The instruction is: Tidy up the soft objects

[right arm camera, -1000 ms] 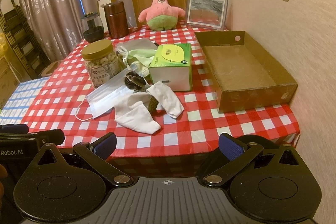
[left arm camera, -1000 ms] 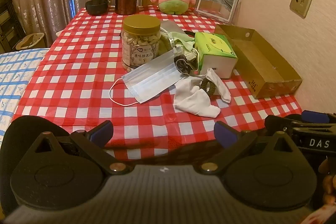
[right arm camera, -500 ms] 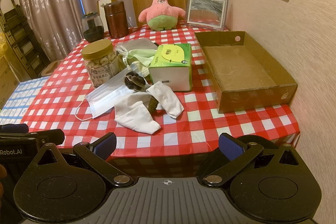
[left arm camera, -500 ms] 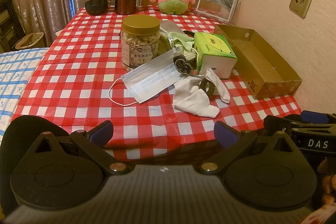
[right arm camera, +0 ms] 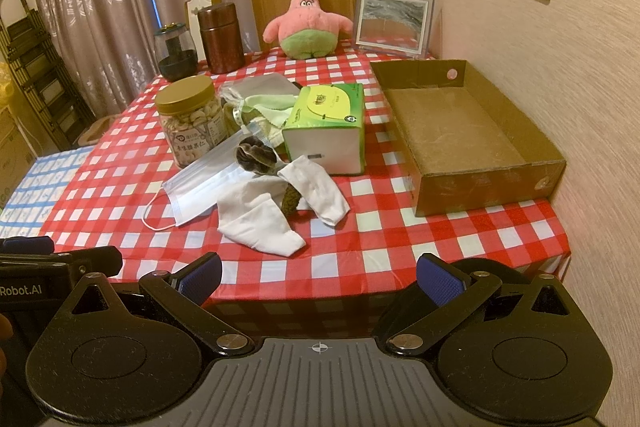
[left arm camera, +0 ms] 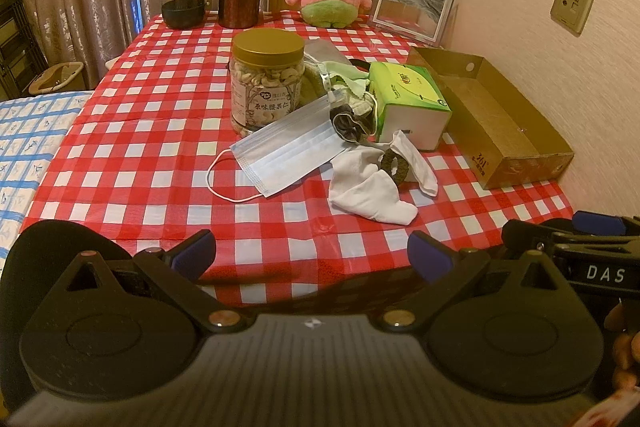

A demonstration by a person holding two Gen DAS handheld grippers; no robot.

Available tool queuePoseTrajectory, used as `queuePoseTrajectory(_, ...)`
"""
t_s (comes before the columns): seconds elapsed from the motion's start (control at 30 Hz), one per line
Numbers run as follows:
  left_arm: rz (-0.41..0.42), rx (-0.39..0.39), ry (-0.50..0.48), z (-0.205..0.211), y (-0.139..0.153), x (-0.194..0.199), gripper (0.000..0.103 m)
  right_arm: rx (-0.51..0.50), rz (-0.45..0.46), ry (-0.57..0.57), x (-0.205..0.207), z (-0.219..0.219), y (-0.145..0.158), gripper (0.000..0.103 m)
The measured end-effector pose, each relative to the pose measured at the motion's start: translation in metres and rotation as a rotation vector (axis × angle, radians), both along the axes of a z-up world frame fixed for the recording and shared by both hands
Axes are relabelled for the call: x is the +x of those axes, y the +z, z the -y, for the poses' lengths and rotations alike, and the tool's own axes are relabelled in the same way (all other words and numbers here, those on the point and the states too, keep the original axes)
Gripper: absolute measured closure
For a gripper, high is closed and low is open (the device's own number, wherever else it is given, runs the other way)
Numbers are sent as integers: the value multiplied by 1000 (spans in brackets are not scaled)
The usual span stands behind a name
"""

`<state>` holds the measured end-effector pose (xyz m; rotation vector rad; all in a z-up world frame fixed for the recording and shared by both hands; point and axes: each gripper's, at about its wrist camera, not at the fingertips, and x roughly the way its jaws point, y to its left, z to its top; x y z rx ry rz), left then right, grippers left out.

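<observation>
Red-checked tablecloth (right arm camera: 400,227) carries a soft pile mid-table: white socks (right arm camera: 260,219), blue face mask (left arm camera: 288,151), dark scrunchie (right arm camera: 254,157), green cloth (right arm camera: 268,103) partly hidden behind tissue box (right arm camera: 328,123). Empty cardboard box (right arm camera: 480,183) just right, "361°" printed on it. Nut jar (left arm camera: 267,83) label unreadable. Both grippers, left (left arm camera: 311,255) and right (right arm camera: 318,277), hang at the near table edge, well short of the pile, jaws spread, holding nothing. "DAS" and "Robot.AI" visible on their housings.
</observation>
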<state>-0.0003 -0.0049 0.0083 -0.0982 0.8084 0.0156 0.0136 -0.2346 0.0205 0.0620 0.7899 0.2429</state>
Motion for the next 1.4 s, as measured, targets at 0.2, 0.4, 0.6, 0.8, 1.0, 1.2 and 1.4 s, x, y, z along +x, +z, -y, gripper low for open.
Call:
queuePoseTrajectory(0.2, 0, 0, -1, 0, 0, 0, 2, -1, 0, 1, 0, 0, 0, 0)
queuePoseTrajectory(0.4, 0, -1, -1, 2, 0, 0, 2, -1, 0, 1, 0, 0, 0, 0)
queuePoseTrajectory(0.6, 0, -1, -1, 1, 0, 0, 2, -1, 0, -1, 0, 0, 0, 0)
queuePoseTrajectory(0.8, 2, -4, -2, 3, 1, 1, 2, -9, -8, -2, 8, -1, -4, 0)
queuePoseTrajectory(1.0, -3, -15, 12, -1, -4, 18, 3, -6, -20, -4, 27, -4, -18, 1)
queuePoseTrajectory(1.2, -23, -33, 10, -5, -10, 43, 3, -2, -18, -3, 50, -7, -30, 1)
queuePoseTrajectory(1.4, -49, -59, -11, -16, -26, 70, 3, 17, -15, -3, 75, -9, -41, 2)
